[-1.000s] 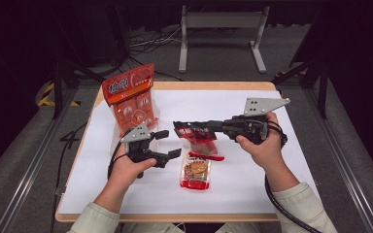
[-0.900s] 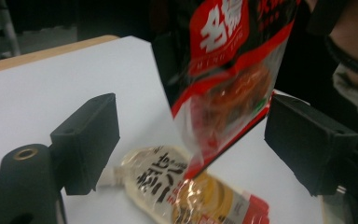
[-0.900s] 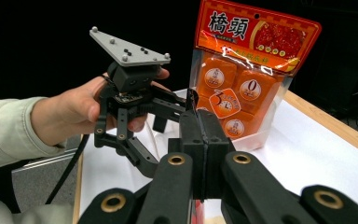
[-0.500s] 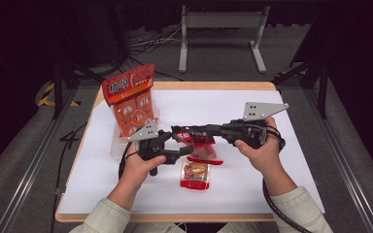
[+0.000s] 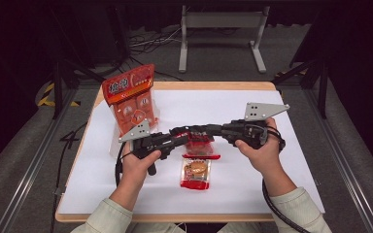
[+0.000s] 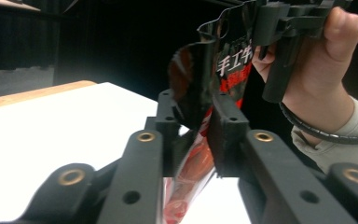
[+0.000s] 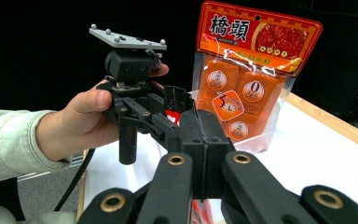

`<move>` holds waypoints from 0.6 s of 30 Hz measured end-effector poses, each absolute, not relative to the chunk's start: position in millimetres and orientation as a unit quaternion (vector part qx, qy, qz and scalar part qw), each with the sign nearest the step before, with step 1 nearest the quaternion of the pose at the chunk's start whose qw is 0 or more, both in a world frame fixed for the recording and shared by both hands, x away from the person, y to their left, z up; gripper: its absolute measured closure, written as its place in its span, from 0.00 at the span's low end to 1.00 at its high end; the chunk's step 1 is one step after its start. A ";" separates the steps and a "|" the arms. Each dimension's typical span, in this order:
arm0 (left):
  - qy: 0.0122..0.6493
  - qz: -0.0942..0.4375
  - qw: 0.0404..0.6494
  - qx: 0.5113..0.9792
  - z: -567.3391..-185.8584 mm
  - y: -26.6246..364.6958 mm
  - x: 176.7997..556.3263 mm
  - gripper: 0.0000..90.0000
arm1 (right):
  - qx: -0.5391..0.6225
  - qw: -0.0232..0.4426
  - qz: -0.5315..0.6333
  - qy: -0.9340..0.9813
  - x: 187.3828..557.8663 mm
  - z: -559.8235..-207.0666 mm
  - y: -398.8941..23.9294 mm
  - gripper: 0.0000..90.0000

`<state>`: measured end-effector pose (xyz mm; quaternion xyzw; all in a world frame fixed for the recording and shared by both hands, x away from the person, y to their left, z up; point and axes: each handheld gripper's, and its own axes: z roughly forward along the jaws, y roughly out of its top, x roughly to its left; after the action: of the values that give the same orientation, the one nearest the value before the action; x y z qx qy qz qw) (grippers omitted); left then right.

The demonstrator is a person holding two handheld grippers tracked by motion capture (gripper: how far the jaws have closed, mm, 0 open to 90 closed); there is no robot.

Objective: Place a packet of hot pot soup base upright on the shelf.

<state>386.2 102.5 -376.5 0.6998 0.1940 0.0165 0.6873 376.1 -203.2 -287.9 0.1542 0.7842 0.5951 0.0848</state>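
A small red and black snack packet (image 5: 197, 143) hangs above the white table (image 5: 272, 184), held between both grippers. My right gripper (image 5: 180, 131) reaches in from the right and is shut on the packet's top edge (image 7: 173, 105), which sticks up past its closed jaws (image 7: 199, 122). My left gripper (image 5: 184, 139) comes from the left. Its jaws have just been closing and now press on the packet (image 6: 228, 65) from both sides (image 6: 196, 112). A second small packet (image 5: 195, 174) lies flat on the table just below.
A large orange bag (image 5: 131, 102) of wrapped snacks stands upright at the table's back left, also seen behind my right gripper's jaws (image 7: 247, 79). A metal stand (image 5: 221, 29) sits on the floor beyond the table.
The left gripper's jaws, wide open beside the hanging packet a second ago, have closed onto its left end. The right gripper has kept its hold in place.
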 end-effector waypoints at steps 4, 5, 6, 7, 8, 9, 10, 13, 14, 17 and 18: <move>0.187 0.022 0.677 0.711 -374.5 101.7 383.8 0.92 | 0.153 0.088 0.594 0.785 376.2 -288.5 -202.4 1.00; 0.187 0.023 0.676 0.712 -374.2 101.9 383.4 0.93 | 0.153 0.090 0.593 0.786 376.3 -288.7 -202.4 1.00; 0.187 0.024 0.675 0.713 -373.8 101.9 383.1 0.94 | 0.154 0.091 0.592 0.786 376.3 -289.1 -202.6 1.00; 0.187 0.025 0.673 0.716 -373.4 102.0 382.9 0.95 | 0.154 0.091 0.592 0.786 376.7 -289.6 -202.7 1.00; 0.185 0.026 0.672 0.717 -373.1 102.1 382.6 0.95 | 0.153 0.091 0.592 0.786 377.1 -290.3 -202.8 1.00; 0.183 0.024 0.670 0.719 -372.7 102.3 382.2 0.96 | 0.154 0.091 0.593 0.785 377.3 -290.8 -203.1 1.00; 0.183 0.024 0.670 0.719 -372.7 102.3 382.2 0.96 | 0.155 0.092 0.593 0.785 377.7 -291.5 -203.6 1.00; 0.179 0.027 0.668 0.722 -371.6 102.6 381.1 0.97 | 0.155 0.092 0.594 0.784 378.6 -292.5 -204.5 1.00; 0.179 0.029 0.668 0.722 -371.4 102.8 381.0 0.97 | 0.155 0.091 0.594 0.784 379.1 -293.0 -204.9 1.00; 0.180 0.032 0.667 0.722 -370.6 103.5 380.9 0.98 | 0.157 0.099 0.591 0.785 379.7 -294.2 -205.7 0.96; 0.177 0.030 0.666 0.724 -369.9 103.7 380.3 0.98 | 0.158 0.101 0.592 0.784 379.7 -295.0 -205.7 0.94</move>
<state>380.3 103.7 -369.9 0.7237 0.1774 0.0302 0.6663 379.7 -205.7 -295.0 0.1580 0.7838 0.5920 0.1013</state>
